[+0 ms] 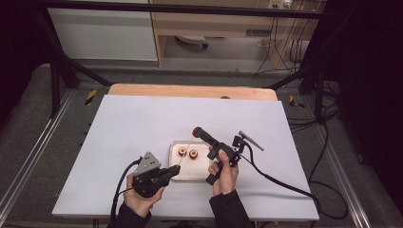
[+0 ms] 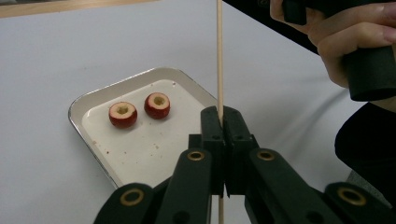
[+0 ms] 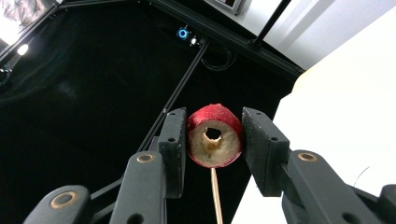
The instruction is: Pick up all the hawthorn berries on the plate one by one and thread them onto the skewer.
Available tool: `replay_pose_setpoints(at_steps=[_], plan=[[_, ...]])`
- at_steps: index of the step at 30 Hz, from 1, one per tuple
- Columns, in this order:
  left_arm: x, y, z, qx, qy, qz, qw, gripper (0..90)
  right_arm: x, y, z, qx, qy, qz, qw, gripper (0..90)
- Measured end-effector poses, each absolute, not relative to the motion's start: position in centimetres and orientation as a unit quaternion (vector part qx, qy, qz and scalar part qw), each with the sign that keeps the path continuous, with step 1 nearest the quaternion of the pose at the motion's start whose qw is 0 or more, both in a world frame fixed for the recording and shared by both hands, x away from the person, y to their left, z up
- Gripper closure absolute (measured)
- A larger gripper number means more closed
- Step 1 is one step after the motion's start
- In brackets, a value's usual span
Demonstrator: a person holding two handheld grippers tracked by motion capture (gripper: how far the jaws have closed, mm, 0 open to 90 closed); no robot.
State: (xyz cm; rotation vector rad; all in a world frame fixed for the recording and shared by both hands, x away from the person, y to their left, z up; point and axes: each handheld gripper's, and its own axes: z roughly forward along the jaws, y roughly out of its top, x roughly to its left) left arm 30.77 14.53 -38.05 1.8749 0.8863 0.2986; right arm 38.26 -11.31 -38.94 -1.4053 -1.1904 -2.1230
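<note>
1. At a white-topped table [image 1: 142, 123], a person works with a gripper in each hand; a pale enamel tray [image 1: 177, 145] sits near the front middle of the table, between the two hands.
2. The left gripper [image 1: 173, 171], at the near left of the tray, has its jaws pressed together on a thin wooden skewer [image 2: 219, 56]; in the left gripper view the stick runs straight up from between the pads [image 2: 212, 126].
3. The right gripper [image 1: 197, 131], raised over the tray's far right corner, is clamped on a red cored fruit piece [image 3: 215, 136]; in the right gripper view the piece sits squarely between both pads [image 3: 173, 140], its cored hole facing the camera.
4. In that same view the skewer's upper end reaches the fruit from below, right at its lower edge; whether it has entered cannot be told.
5. Two more cored red fruit pieces [image 2: 123, 114] [image 2: 157, 105] lie side by side, just apart, in the far part of the tray, hollow side up.
</note>
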Motion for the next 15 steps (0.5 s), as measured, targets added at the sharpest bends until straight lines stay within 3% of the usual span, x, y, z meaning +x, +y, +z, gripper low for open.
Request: replay_pose_setpoints(at_steps=[15], plan=[[30.67,14.53,-38.02,0.774,0.363,0.122,0.503,88.7,38.35,-11.45,-38.82,-0.481,-0.429,-0.747,0.163,62.3]])
